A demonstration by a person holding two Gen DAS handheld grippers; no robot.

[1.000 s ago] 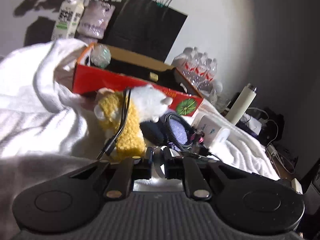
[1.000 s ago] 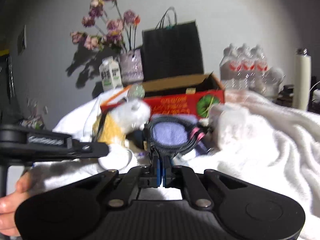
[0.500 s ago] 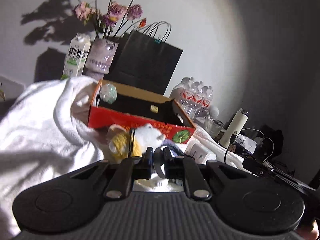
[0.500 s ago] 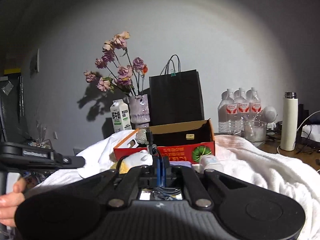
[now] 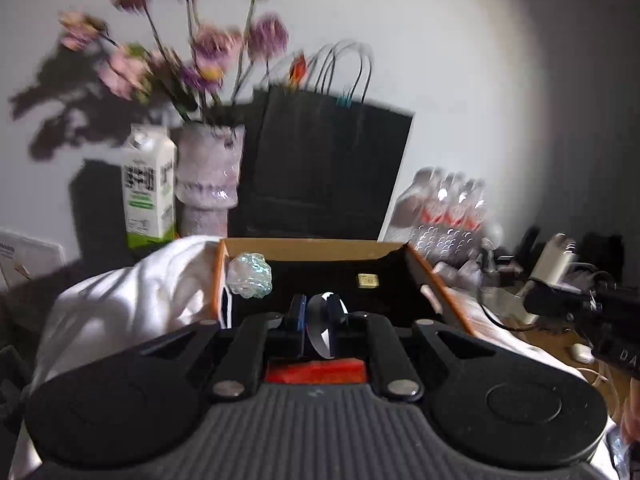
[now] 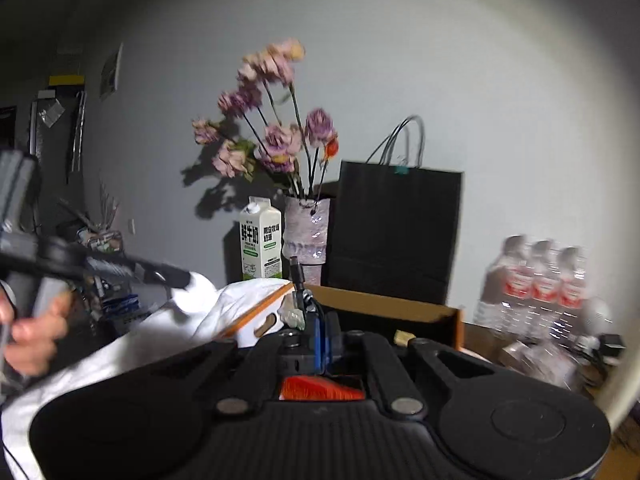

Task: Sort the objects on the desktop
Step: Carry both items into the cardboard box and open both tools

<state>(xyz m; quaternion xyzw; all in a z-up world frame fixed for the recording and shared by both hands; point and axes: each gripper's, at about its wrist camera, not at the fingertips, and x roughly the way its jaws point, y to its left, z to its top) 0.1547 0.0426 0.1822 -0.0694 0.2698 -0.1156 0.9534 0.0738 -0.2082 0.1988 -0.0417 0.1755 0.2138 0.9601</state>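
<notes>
Left tongs were clenched on a dark glossy disc-like object, its identity unclear, held over the open cardboard box. Inside the box, a crumpled clear wrapper sat at the 10 o'clock corner and a small yellow tag toward 1 o'clock.

Right tongs were clenched on a black cable, its plug standing up above the tips, at the box's near rim.

A white towel lay draped at 9 o'clock of the box. Behind the box stood a milk carton, vase of flowers and black paper bag. Water bottles stood at 2 o'clock, blurred.
</notes>
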